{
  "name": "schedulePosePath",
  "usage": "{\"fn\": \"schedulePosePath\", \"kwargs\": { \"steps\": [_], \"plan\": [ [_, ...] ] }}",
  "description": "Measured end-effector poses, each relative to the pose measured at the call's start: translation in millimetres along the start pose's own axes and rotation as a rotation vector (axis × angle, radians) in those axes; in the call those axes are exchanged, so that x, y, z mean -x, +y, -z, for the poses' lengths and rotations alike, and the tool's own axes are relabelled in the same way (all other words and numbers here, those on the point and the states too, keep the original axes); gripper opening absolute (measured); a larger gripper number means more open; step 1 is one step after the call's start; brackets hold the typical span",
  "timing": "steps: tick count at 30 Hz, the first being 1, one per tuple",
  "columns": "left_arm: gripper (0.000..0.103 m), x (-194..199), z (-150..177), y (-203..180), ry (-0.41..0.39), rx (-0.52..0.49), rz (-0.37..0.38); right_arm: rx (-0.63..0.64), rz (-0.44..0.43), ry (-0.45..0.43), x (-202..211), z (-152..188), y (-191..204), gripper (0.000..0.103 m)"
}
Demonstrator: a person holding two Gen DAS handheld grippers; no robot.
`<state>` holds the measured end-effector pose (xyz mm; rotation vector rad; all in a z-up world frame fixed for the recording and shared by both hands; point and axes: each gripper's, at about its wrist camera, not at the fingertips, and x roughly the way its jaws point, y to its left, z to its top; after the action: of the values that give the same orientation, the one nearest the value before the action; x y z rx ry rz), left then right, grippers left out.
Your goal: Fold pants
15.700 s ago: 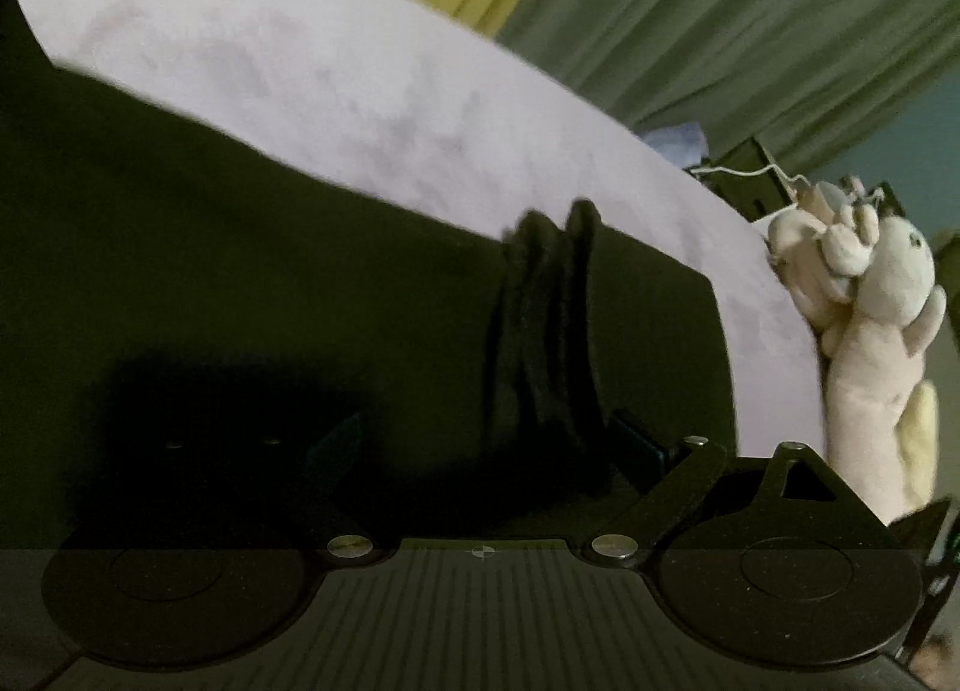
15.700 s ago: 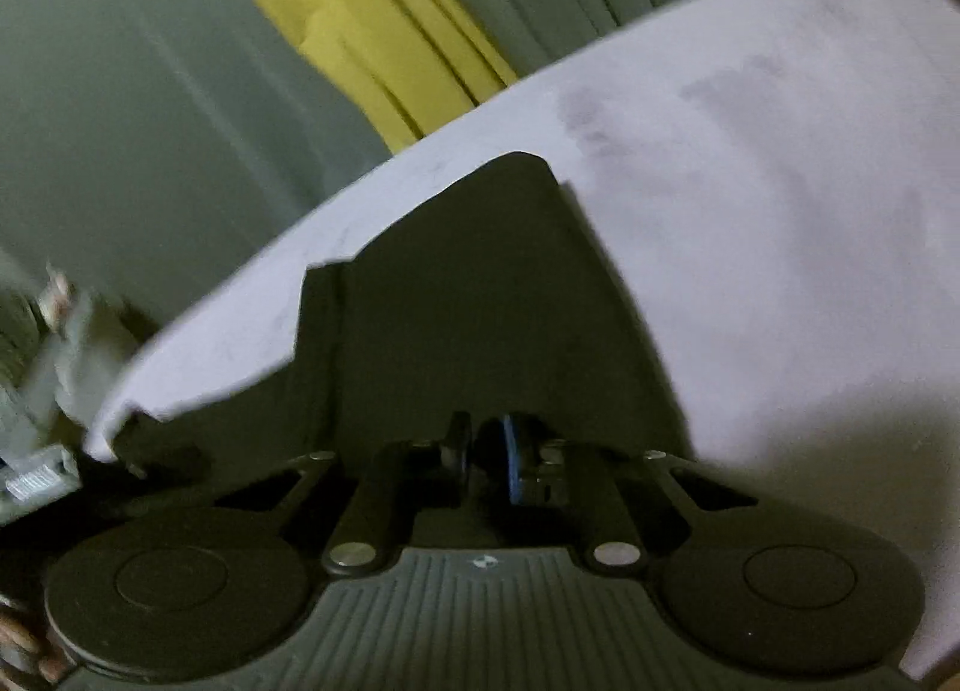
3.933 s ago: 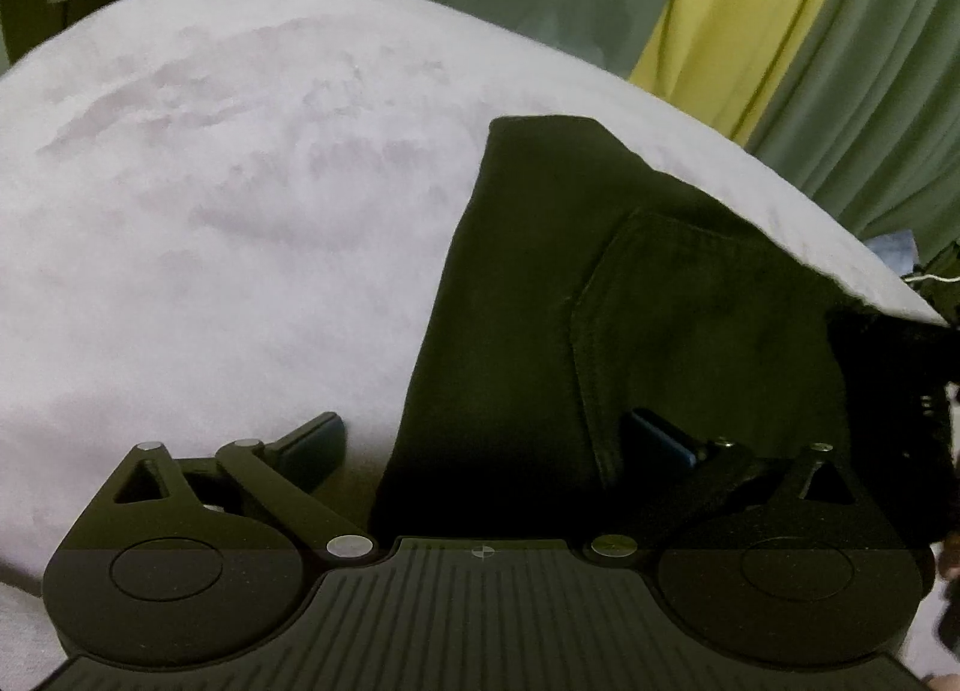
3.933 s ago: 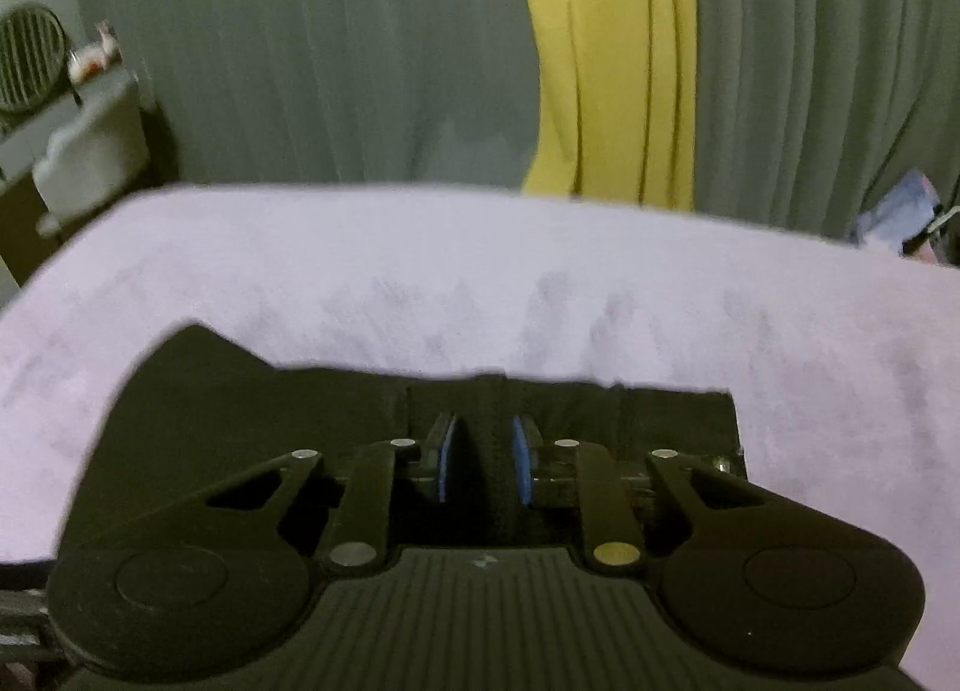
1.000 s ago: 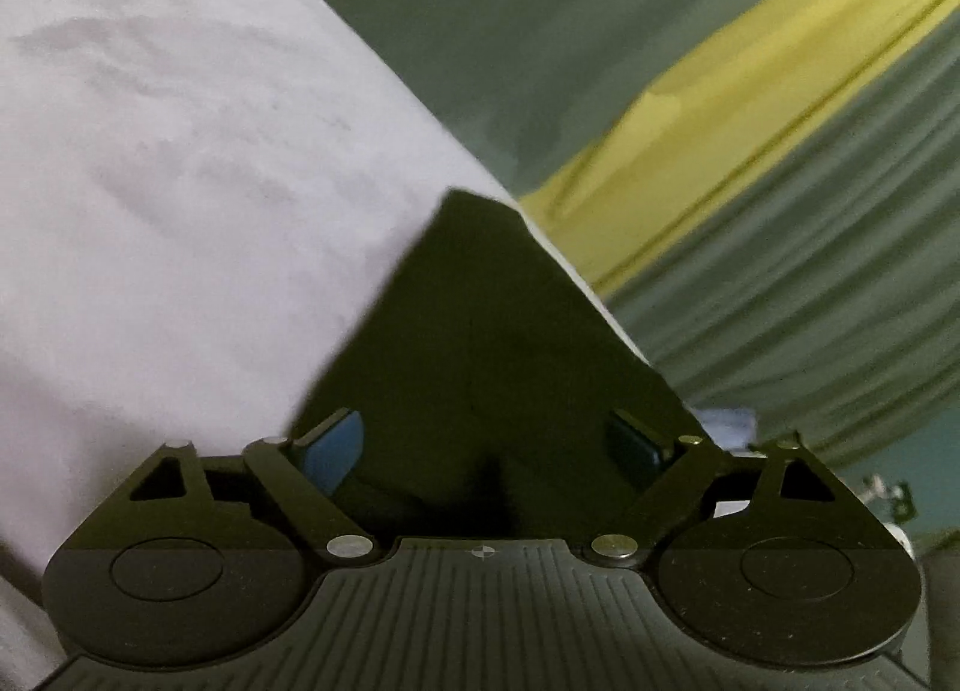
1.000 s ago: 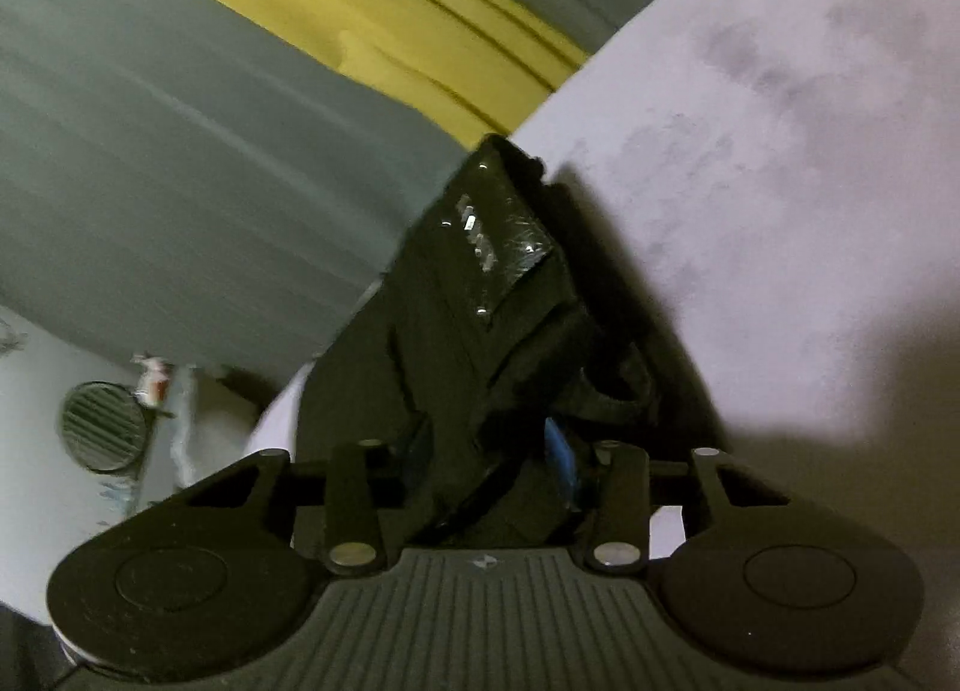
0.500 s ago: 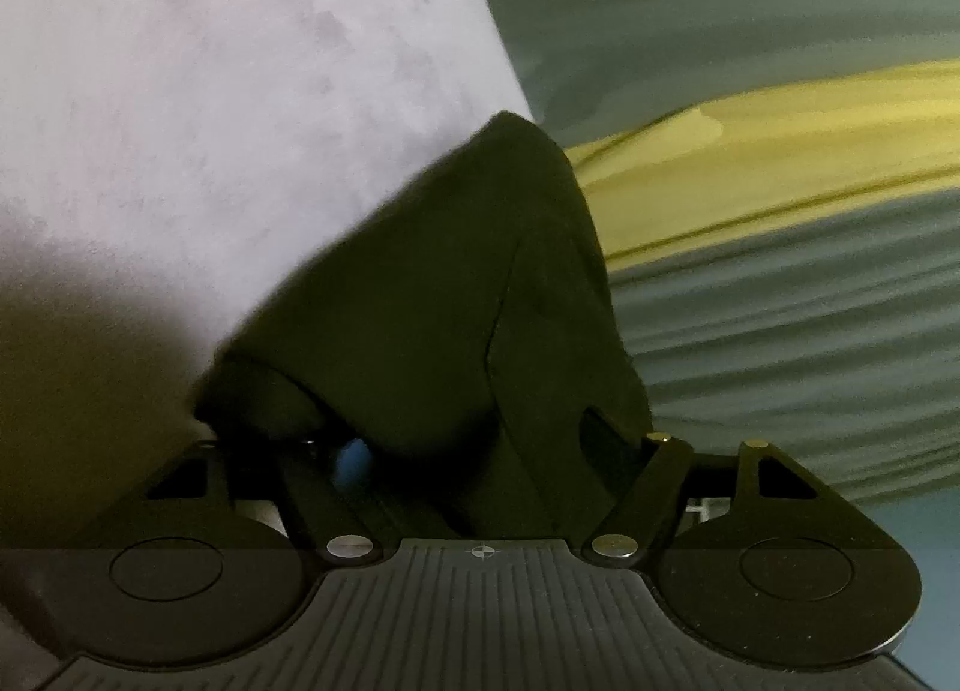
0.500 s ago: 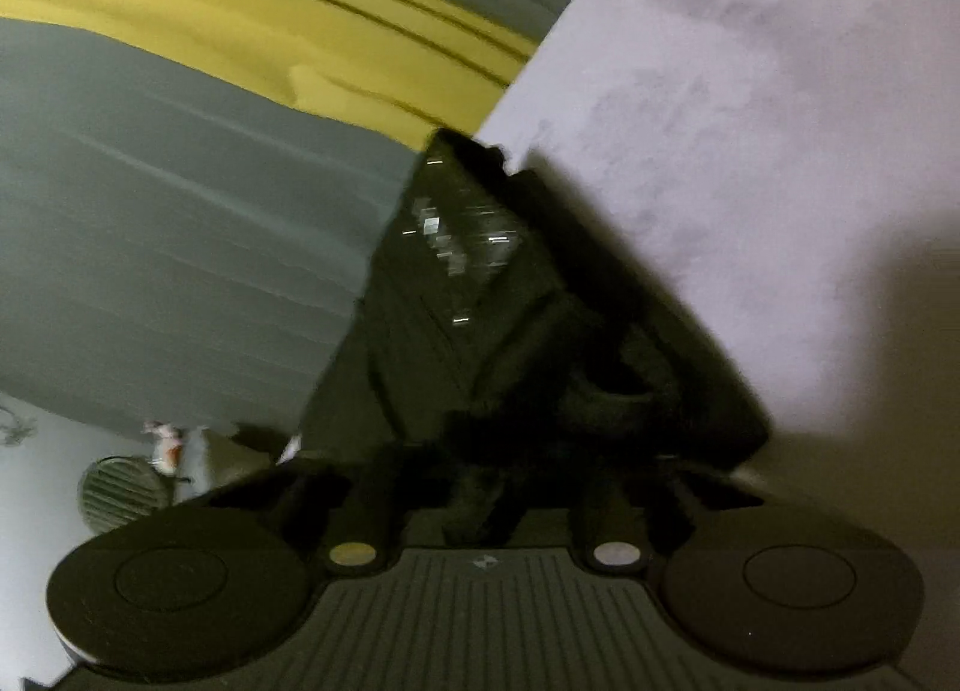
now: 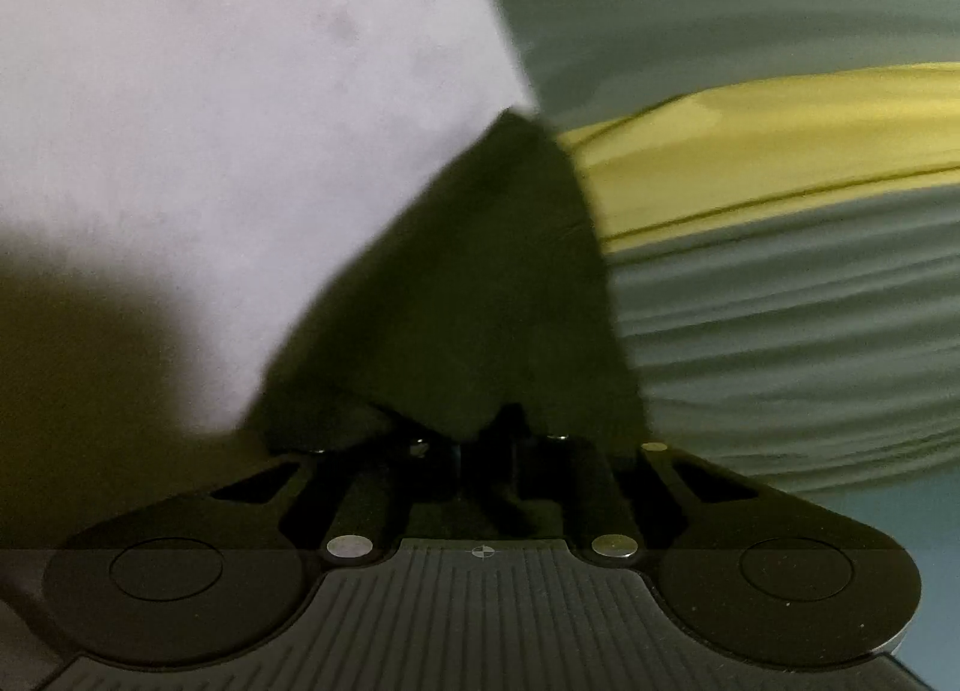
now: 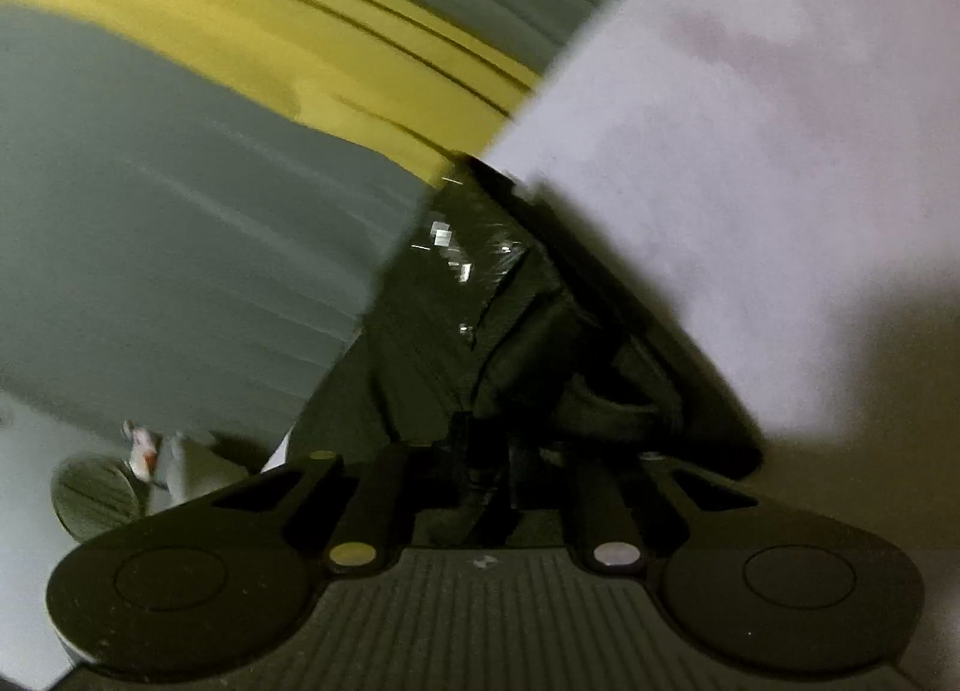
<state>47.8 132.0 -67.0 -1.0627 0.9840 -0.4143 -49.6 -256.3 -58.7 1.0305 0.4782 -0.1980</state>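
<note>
The pants (image 9: 468, 295) lie on the pale bedcover (image 9: 228, 91), near its far edge, and each claw has a bite of their near end; from both claws the dark cloth runs straight ahead and away, narrowing toward the far edge of the bed, so the long axis points from the hands toward the curtains, and any fold will, I judge, carry this near end forward over the rest. On the left, the left gripper (image 9: 480, 451) has just been closing and now stands clenched, its jaws drawn together on a bunched fold of fabric that rises in a soft, matt, tent-like peak; the bedcover beside it looks like brushed, faintly mottled plush, lilac-grey. Behind hang the curtains (image 9: 780, 331), grey-green and ribbed with pleats, with one yellow panel (image 9: 750, 151) among them. On the right, the right gripper (image 10: 486, 451) has likewise just been closing and is pinched on the pants (image 10: 456, 331); here the cloth is thicker and more rumpled, with layered seams and a glossy patch (image 10: 456, 253) catching small white glints, perhaps a label. Neither hand looks nearer; both grip at the fingertips.
</note>
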Motion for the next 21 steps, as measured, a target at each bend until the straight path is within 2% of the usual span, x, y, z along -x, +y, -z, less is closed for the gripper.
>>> {"fn": "schedulePosePath", "kwargs": {
  "steps": [2,4,6,8,10,13,15,17,19,21],
  "plan": [
    [0.014,15.1,1.1,-10.2,-0.034,-0.043,0.027,0.054,-0.039,-0.03,18.3,3.8,12.4,0.01],
    [0.014,21.4,4.8,-17.3,-0.037,-0.102,-0.014,0.092,-0.035,-0.031,26.8,9.1,15.7,0.01],
    [0.014,13.3,13.6,-17.2,-0.001,-0.15,-0.154,0.129,0.023,-0.012,23.2,14.8,12.1,0.01],
    [0.017,-2.6,25.0,-18.6,-0.002,-0.24,-0.289,0.14,0.126,0.044,1.9,22.0,-6.0,0.01],
    [0.02,-9.6,30.8,-27.3,-0.022,-0.312,-0.358,0.125,0.117,0.056,-9.5,29.3,-24.2,0.007],
    [0.028,5.3,33.4,-35.3,-0.056,-0.335,-0.339,0.112,0.106,0.069,-3.5,25.1,-20.4,0.009],
    [0.031,23.0,34.2,-41.9,-0.078,-0.332,-0.343,0.099,0.116,0.095,8.0,13.0,-13.1,0.015],
    [0.036,38.8,39.7,-49.1,-0.107,-0.334,-0.327,0.137,0.156,0.07,21.5,3.7,-6.3,0.017],
    [0.056,48.1,45.2,-59.0,-0.151,-0.357,-0.309,0.191,0.172,0.017,35.6,-3.6,3.3,0.02],
    [0.065,43.7,48.7,-77.5,-0.195,-0.467,-0.326,0.258,0.157,-0.016,37.1,-6.2,15.1,0.02]
  ]
}}
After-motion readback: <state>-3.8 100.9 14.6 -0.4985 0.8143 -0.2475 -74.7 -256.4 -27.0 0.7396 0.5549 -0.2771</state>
